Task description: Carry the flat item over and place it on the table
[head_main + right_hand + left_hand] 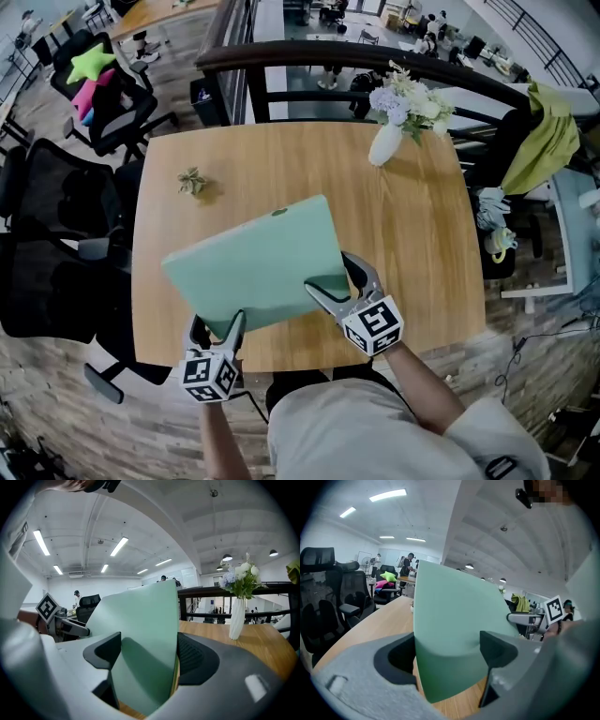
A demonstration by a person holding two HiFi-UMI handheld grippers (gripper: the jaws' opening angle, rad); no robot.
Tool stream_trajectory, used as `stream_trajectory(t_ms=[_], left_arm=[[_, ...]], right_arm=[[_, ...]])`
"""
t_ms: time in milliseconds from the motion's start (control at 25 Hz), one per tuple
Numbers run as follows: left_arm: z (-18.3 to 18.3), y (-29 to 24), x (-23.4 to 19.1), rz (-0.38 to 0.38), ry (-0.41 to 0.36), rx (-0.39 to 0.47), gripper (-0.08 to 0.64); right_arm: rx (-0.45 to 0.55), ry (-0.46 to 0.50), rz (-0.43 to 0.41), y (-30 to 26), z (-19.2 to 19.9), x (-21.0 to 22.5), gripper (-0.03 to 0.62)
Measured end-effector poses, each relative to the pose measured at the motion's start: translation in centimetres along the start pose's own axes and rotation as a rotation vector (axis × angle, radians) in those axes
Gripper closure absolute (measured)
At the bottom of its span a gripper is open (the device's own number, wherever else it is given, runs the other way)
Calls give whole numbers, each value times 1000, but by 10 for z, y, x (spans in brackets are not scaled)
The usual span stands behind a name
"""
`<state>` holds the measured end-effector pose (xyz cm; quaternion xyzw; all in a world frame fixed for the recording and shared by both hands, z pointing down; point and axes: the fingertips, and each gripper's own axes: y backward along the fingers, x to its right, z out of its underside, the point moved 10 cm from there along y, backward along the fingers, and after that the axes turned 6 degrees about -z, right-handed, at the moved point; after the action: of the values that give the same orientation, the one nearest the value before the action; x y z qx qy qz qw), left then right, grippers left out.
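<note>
Carrying step in hand. You hold the pale green, smooth, thin rectangular flat panel [258,267] tilted above the square light-wood bench [412,216], and it appears not yet set down. Your left gripper [217,328] and right gripper [336,279] each clamp its near edge. Next move, in my judgement: level it, lower it gently, then release both.

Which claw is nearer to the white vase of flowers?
Right. The right claw grips the near edge of the green flat item, toward the vase at the far right of the table. The left claw grips that edge further left, farther off.
</note>
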<state>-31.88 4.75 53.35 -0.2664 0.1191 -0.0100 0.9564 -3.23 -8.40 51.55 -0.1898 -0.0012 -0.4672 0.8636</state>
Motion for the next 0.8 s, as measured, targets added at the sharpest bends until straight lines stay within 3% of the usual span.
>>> stream_trajectory(t_ms=[800], left_arm=[[-29,-41,-105,81,-86,-171,130]], right_arm=[[-66,-211,117,-86,24,-46,210]])
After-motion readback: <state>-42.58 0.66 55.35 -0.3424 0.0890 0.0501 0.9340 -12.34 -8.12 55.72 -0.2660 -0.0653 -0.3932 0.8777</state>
